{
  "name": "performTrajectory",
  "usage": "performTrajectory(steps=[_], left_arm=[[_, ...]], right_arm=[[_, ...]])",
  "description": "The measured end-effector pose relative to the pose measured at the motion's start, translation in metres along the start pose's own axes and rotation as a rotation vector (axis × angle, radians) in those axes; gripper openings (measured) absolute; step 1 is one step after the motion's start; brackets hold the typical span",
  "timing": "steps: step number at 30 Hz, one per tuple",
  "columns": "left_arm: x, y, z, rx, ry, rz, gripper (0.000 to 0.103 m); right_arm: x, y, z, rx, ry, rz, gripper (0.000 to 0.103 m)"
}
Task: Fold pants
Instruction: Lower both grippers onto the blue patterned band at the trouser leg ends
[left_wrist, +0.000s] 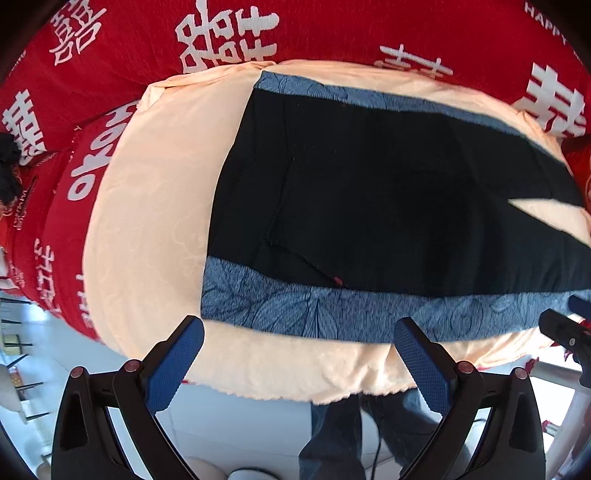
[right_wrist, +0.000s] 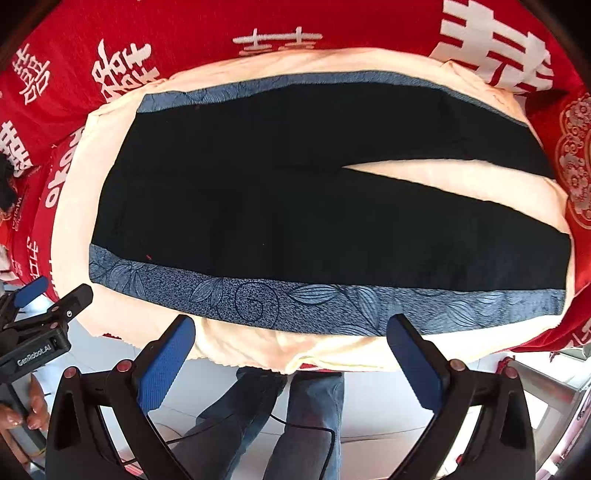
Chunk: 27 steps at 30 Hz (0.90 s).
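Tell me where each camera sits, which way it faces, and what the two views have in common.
Left wrist: on the left tool, open, looking over the waist end of the black pants; the person's jeans show below, right tool at the edge.
Right wrist: on the right tool, open, facing the pants' full length; the left tool and a hand show.
Shared: pants, cream cloth, red cover.

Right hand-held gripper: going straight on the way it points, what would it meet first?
Probably the blue patterned side stripe of the pants, just beyond the cream blanket's near edge. The right hand-held gripper is open; depth is unclear.
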<state>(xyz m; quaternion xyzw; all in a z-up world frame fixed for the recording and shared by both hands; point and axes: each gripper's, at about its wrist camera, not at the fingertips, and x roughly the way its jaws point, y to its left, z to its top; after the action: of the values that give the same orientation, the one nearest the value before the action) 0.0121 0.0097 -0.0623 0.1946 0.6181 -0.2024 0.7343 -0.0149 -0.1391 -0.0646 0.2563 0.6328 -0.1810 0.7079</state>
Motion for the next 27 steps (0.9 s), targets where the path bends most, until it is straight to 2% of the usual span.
performTrajectory(steps=[3,6,7,9,10,11,13,15,18,20,24,25,26,27], left_arm=[[0.01,0.01,0.004,-0.034,-0.035,-0.07,0.103],[0.03,0.025,0.004,-0.102,-0.033,-0.166,0.103],[0.036,0.031,0.003,-0.131,-0.028,-0.214,0.103],[0.048,0.043,-0.002,-0.204,-0.019,-0.316,0.103],[0.053,0.048,-0.005,-0.228,-0.016,-0.351,0.103],[0.057,0.052,-0.007,-0.245,-0.013,-0.371,0.103],[0.065,0.06,-0.015,-0.281,-0.011,-0.41,0.103],[0.071,0.067,-0.022,-0.309,-0.008,-0.435,0.103],[0.078,0.073,-0.032,-0.316,-0.001,-0.457,0.103],[0.085,0.072,-0.036,-0.301,0.012,-0.445,0.103],[0.099,0.071,-0.047,-0.307,0.051,-0.446,0.103],[0.103,0.07,-0.049,-0.32,0.064,-0.458,0.103],[0.107,0.067,-0.051,-0.345,0.079,-0.486,0.103],[0.109,0.064,-0.051,-0.363,0.081,-0.508,0.103]], right_arm=[[0.01,-0.002,0.002,0.032,-0.019,0.101,0.103],[0.023,-0.011,0.002,0.099,-0.019,0.345,0.103],[0.032,-0.015,0.0,0.139,-0.008,0.478,0.103],[0.048,-0.018,-0.005,0.183,0.013,0.627,0.103],[0.06,-0.016,-0.009,0.199,0.033,0.696,0.097],[0.068,-0.014,-0.012,0.205,0.046,0.726,0.081],[0.098,-0.01,-0.024,0.25,0.108,0.802,0.055],[0.12,-0.005,-0.036,0.286,0.146,0.853,0.055],[0.149,0.0,-0.055,0.307,0.173,0.844,0.055],[0.16,-0.002,-0.06,0.338,0.152,0.841,0.055],[0.172,-0.014,-0.05,0.461,0.072,0.892,0.054],[0.174,-0.015,-0.046,0.484,0.073,0.908,0.041],[0.173,-0.015,-0.044,0.501,0.067,0.925,0.011],[0.167,-0.017,-0.041,0.512,0.049,0.958,0.01]])
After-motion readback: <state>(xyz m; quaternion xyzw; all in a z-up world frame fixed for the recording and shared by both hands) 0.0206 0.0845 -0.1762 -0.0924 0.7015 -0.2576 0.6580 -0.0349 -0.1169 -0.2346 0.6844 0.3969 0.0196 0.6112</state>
